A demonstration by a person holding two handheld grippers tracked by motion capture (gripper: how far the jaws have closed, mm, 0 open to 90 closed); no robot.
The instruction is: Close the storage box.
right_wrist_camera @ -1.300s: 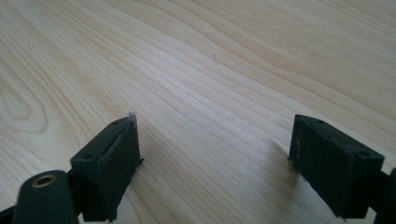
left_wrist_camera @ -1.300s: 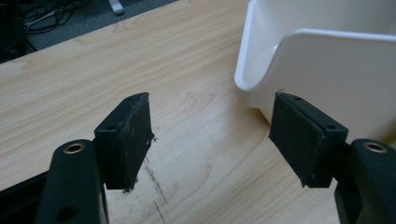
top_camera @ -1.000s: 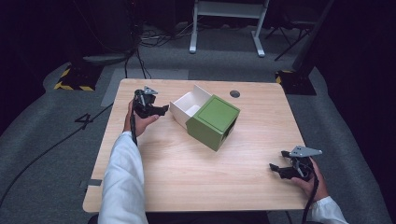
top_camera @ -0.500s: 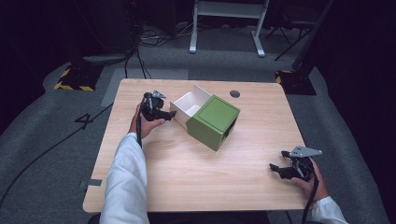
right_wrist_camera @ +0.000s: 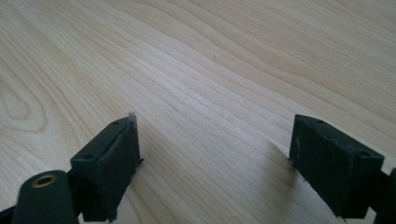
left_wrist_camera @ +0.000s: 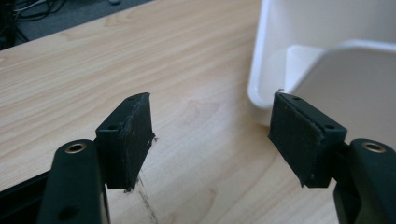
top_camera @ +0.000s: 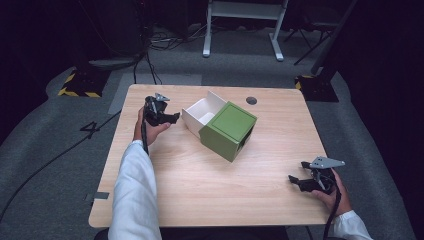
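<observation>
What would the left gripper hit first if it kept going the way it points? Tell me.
Most likely the white drawer pulled out of the green box. The left gripper is open, nothing between its jaws, and points at the drawer's near corner. The exact gap is hard to judge.

Just right of the left gripper (top_camera: 172, 118) the open drawer (top_camera: 202, 112), slid out of the box (top_camera: 228, 131) beyond it, right gripper (top_camera: 296, 181) well apart at the near right table (top_camera: 210, 195) corner

Light wood table (top_camera: 200, 185), dark round grommet (top_camera: 251, 100) near far edge. On it: green box (top_camera: 228, 130) with white drawer (top_camera: 202, 114) pulled out.
</observation>
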